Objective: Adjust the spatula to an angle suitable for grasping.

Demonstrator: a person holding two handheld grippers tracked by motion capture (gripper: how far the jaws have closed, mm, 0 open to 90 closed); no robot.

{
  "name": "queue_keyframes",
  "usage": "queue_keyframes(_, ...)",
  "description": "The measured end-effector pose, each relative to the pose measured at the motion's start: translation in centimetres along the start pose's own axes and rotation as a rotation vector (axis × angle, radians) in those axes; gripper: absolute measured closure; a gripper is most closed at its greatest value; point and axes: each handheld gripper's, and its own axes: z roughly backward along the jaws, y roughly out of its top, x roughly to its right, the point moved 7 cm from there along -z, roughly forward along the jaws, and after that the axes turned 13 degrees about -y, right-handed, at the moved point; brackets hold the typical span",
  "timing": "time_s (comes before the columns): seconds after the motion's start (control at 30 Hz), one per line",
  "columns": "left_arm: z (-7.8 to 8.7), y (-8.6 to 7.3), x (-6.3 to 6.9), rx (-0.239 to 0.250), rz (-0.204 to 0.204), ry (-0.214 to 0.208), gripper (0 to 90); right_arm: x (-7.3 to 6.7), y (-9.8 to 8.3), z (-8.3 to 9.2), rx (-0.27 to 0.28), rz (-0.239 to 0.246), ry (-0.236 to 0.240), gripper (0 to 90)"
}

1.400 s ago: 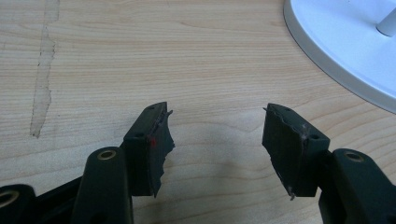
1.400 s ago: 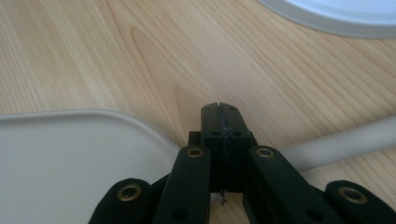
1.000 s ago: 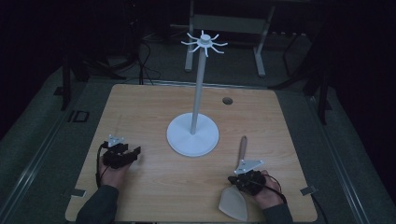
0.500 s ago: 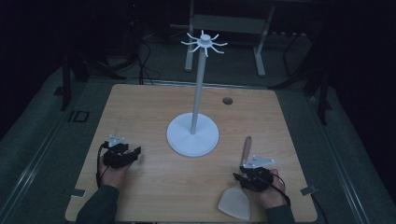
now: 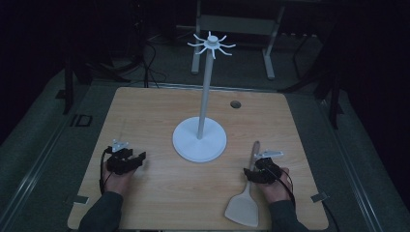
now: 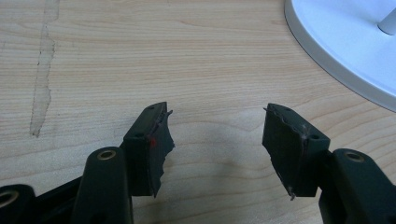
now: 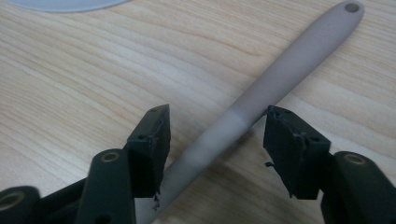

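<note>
Right gripper [image 7: 215, 128] hides part of the spatula [image 7: 289, 70] handle.

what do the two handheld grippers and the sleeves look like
Both the left gripper and right gripper are black with two blocky jaws with frayed pads, brass-coloured pivots, a grey three-cornered plate on top and a trailing black cable. The sleeves are dark grey.
</note>
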Motion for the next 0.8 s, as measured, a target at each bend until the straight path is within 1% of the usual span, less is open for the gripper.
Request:
queue_keyframes(0.03,0.0,0.0,0.0,-0.001,0.0,-0.001,41.4,0.0,0.1,-0.1,-0.001,0.004,0.003,41.9)
queue_keyframes(0.1,-0.1,0.0,0.1,-0.001,-0.001,-0.001,41.4,0.0,0.4,-0.2,-0.005,0.013,-0.004,42.4)
queue_keyframes(0.17,-0.1,0.0,0.1,-0.001,-0.001,-0.001,41.4,-0.2,0.6,-0.4,-0.009,0.022,0.001,42.9)
queue_keyframes(0.23,0.0,0.0,0.1,-0.001,0.0,0.0,41.4,-0.3,0.9,-0.5,-0.014,0.026,-0.005,41.7)
queue_keyframes(0.3,0.0,0.0,0.0,0.001,0.001,0.0,41.4,-0.3,1.0,-0.6,-0.028,0.017,-0.005,40.7)
queue_keyframes(0.37,0.0,0.0,0.0,0.0,0.001,-0.001,41.4,-0.2,0.9,-0.8,-0.049,-0.002,-0.01,40.2)
queue_keyframes(0.43,0.0,0.0,0.0,0.0,0.001,-0.001,41.4,-0.2,0.9,-1.0,-0.043,0.001,-0.016,42.3)
queue_keyframes(0.47,0.0,0.0,0.0,0.0,0.002,-0.001,41.4,-0.2,0.9,-1.0,-0.04,0.012,-0.02,45.6)
queue_keyframes(0.53,-0.1,0.0,0.1,0.0,0.0,-0.002,41.3,-0.5,1.1,-1.1,-0.032,0.026,-0.002,48.7)
queue_keyframes(0.63,0.0,0.0,0.0,0.0,0.001,-0.001,41.3,-0.9,1.5,-1.2,-0.034,0.067,0.013,50.6)
queue_keyframes(0.7,0.0,0.0,0.0,0.002,0.003,-0.001,41.3,-1.3,1.8,-1.3,-0.033,0.099,0.038,52.2)
queue_keyframes(0.8,0.0,0.0,0.0,0.001,0.001,-0.001,41.3,-1.8,2.1,-1.3,-0.029,0.148,0.059,54.6)
